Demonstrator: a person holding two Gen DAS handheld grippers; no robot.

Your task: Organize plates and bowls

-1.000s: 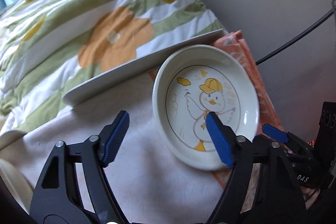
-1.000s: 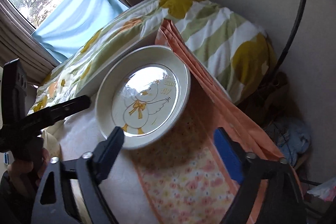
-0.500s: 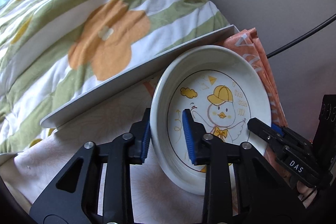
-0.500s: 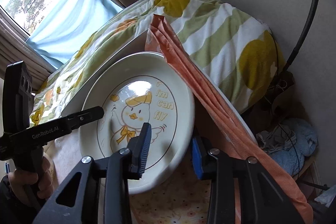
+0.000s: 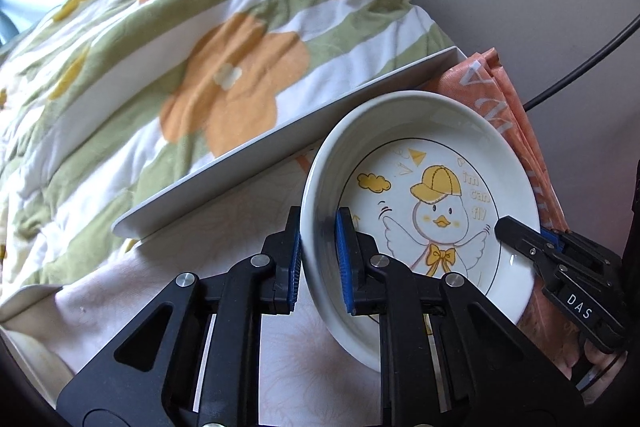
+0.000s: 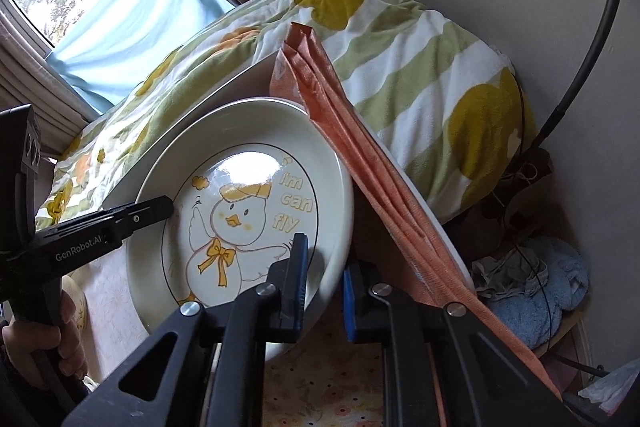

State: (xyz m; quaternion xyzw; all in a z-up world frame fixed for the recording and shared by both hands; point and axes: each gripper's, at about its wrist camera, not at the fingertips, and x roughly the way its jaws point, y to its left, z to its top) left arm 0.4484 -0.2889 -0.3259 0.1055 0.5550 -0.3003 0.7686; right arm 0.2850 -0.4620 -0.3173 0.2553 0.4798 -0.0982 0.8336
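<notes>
A white shallow bowl (image 5: 432, 147) with a yellow-capped duck drawing is held tilted above the cloth-covered table. My left gripper (image 5: 318, 259) is shut on its left rim. My right gripper (image 6: 324, 287) is shut on its right rim, one finger inside, one outside; the bowl (image 6: 248, 131) fills the middle of the right wrist view. The right gripper also shows in the left wrist view (image 5: 552, 247), and the left gripper in the right wrist view (image 6: 132, 213).
A folded orange cloth (image 6: 360, 155) lies along the table's right edge beside the bowl. A flowered blanket (image 5: 180, 67) lies behind the white table edge (image 5: 280, 139). A wall and black cable (image 5: 580, 75) stand at the right. Blue towels (image 6: 532, 291) lie on the floor.
Both grippers were open a second ago; they closed on the bowl's opposite rims and have lifted and tilted it up off the cloth.
</notes>
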